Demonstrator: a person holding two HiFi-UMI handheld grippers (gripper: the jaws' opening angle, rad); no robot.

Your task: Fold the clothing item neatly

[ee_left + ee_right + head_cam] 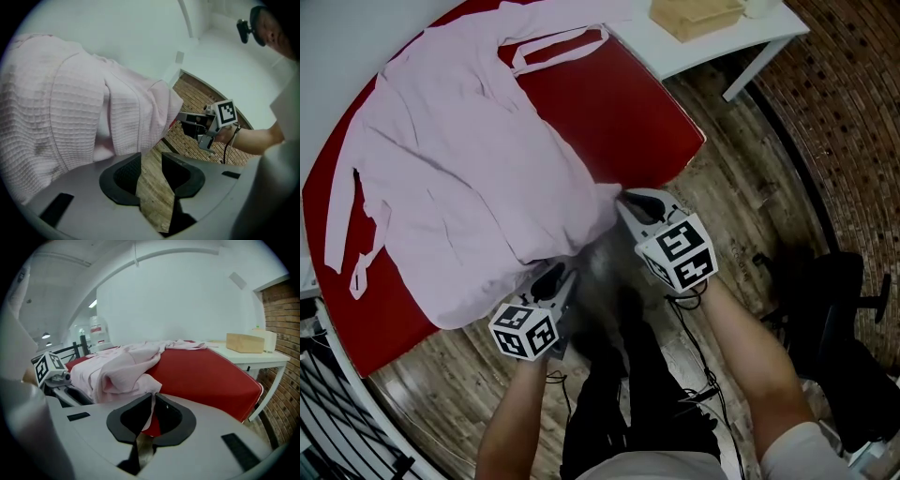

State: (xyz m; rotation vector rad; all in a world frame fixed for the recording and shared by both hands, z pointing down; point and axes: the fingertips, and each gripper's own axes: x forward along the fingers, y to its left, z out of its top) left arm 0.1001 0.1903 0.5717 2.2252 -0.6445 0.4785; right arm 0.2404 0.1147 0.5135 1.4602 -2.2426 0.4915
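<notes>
A pale pink garment lies spread and rumpled across a red table. Its near hem drapes over the edge closest to me. The cloth has a waffle weave, and loose ties trail off at the far side and the left.

My right gripper is clamped on a thin bit of the garment at its near right edge. A sliver of pink cloth runs down between its almost closed jaws.

My left gripper has its jaws apart with nothing in them. Only wooden floor shows through the gap. The hanging hem is just beside it, on its left, and I cannot tell whether they touch.

I judge the cloth to be light, soft and limp. It will likely sag and bunch between two holds, and it will not keep a straight edge unless pulled taut. The weave should give the pads some grip, though so thin a pinch could pull free. The ties may drag and tangle.

I would take the left hold on the hem's other near corner. A seamed edge there, with every layer caught, would let both corners lift together.
</notes>
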